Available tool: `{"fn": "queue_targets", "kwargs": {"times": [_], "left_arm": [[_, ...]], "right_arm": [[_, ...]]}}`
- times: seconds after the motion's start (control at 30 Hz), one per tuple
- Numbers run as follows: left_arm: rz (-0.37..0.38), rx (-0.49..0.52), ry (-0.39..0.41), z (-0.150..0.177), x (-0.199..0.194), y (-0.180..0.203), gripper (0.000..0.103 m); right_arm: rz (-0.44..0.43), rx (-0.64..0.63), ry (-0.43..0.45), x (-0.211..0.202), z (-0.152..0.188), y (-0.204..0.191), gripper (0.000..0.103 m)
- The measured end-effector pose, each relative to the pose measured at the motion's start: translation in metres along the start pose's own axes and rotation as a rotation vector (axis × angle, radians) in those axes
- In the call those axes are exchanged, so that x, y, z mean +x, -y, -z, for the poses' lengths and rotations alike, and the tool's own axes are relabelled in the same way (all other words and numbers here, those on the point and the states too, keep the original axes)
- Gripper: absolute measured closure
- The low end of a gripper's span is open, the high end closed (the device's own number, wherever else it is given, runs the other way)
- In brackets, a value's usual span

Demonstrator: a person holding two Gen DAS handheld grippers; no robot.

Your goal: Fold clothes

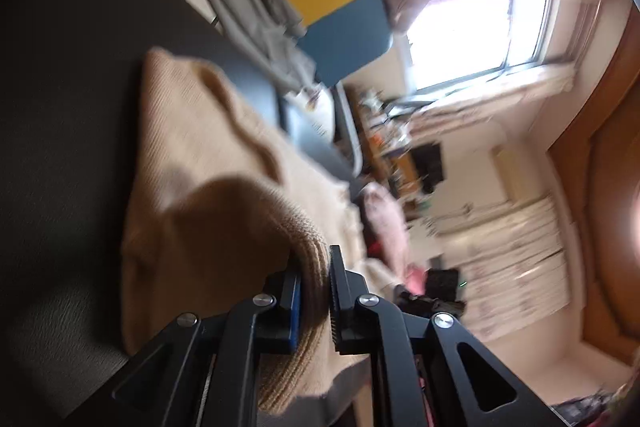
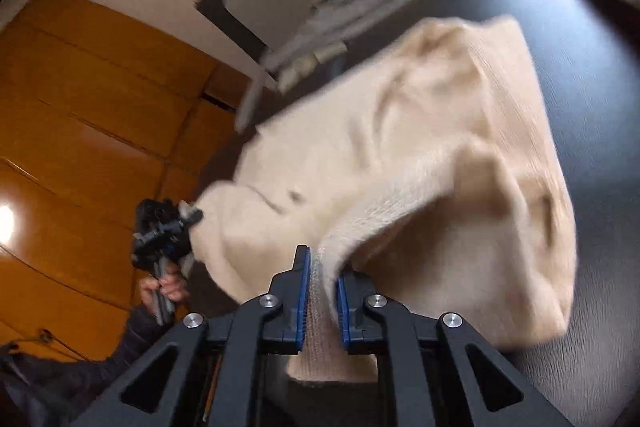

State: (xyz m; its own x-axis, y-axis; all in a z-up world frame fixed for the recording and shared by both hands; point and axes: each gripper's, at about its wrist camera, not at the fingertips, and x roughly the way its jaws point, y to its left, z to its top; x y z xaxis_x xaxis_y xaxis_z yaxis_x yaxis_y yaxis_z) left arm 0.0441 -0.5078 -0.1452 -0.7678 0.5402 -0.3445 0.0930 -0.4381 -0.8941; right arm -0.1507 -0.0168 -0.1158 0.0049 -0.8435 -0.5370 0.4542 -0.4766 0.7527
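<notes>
Left gripper (image 1: 314,291), seen from its own wrist camera, has its black fingers with blue pads pinched on the ribbed edge of a beige knitted sweater (image 1: 192,163). That edge rises off the dark, wood-grained table (image 1: 68,75), while the rest of the sweater lies crumpled on the tabletop, running toward the far edge. Beyond it, along the far edge, a grey garment (image 1: 244,7) lies in a heap. The view is tilted and blurred, so the room and a bright window (image 1: 480,35) appear sideways.

Right gripper (image 2: 323,291), in the right wrist view, is likewise clamped on a ribbed hem of the beige sweater (image 2: 420,147), the knit passing straight between its blue pads. The sweater hangs stretched between the two tools, its bulk sagging onto the table (image 2: 592,107). At the left of this view the left gripper (image 2: 192,219) grips another corner of the sweater, held up by a hand (image 2: 164,291) in a dark sleeve (image 2: 132,335). The grey garment (image 2: 352,3) lies at the table's far edge.
</notes>
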Motion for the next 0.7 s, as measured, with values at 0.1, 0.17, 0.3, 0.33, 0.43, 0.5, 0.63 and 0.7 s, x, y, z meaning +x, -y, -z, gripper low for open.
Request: {"fn": "queue_targets", "kwargs": {"times": [0.1,0.17,0.3,0.33,0.43,0.5,0.63,0.7], "left_arm": [[0.052,-0.036,0.042,-0.011,-0.003,0.002,0.093],[0.045,-0.048,0.057,-0.022,0.002,0.000,0.093],[0.024,-0.081,0.069,-0.045,0.018,-0.005,0.093],[0.012,-0.082,0.067,-0.047,0.022,-0.005,0.093],[-0.012,-0.081,0.059,-0.051,0.031,-0.007,0.093],[-0.018,-0.079,0.051,-0.049,0.033,-0.009,0.093],[-0.041,-0.078,0.038,-0.043,0.028,-0.014,0.093],[-0.060,-0.085,0.040,-0.039,0.024,-0.018,0.093]], "right_arm": [[-0.046,0.014,0.054,-0.001,-0.022,-0.003,0.090],[-0.040,0.026,0.081,0.002,-0.039,-0.001,0.090],[-0.005,0.074,0.138,0.008,-0.069,0.008,0.096],[-0.003,0.091,0.147,0.009,-0.076,0.011,0.096],[-0.041,0.151,0.143,0.005,-0.090,0.023,0.093],[-0.038,0.143,0.126,-0.003,-0.084,0.021,0.090],[-0.032,0.150,0.123,-0.036,-0.043,0.028,0.052],[-0.035,0.163,0.126,-0.049,-0.017,0.036,0.033]]}}
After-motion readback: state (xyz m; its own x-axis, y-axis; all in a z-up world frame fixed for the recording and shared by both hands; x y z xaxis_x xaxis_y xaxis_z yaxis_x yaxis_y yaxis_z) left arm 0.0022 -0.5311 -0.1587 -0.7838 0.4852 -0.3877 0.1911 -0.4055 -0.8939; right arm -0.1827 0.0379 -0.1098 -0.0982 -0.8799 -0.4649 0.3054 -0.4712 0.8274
